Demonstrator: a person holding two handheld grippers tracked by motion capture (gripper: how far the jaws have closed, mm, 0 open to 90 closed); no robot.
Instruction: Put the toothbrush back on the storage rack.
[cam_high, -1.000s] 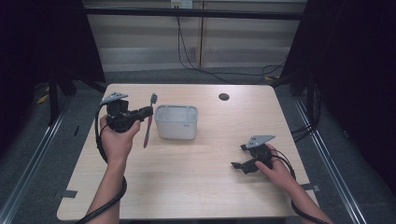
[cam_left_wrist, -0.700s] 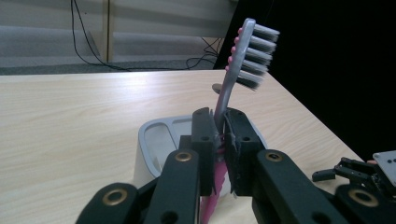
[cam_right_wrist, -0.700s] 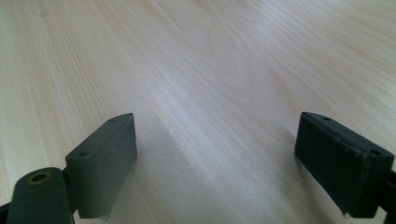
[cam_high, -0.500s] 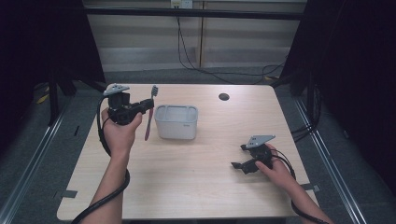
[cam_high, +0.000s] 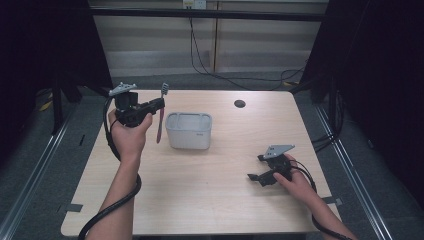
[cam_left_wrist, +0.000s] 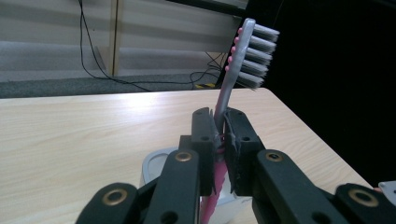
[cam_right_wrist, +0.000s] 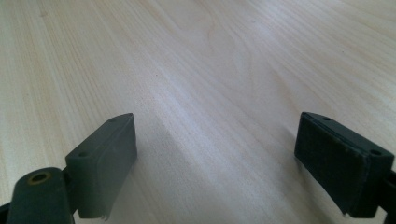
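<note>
Two pads of the left hand-held gripper pinch a pink toothbrush mid-handle, bristles up, likely so its tail can drop into the white bin just beside it. Right hand-held gripper rests wide apart on bare worktop, well clear

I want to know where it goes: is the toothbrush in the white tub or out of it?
Out. The left gripper holds the toothbrush upright in the air, bristles up, beside the white tub.
</note>
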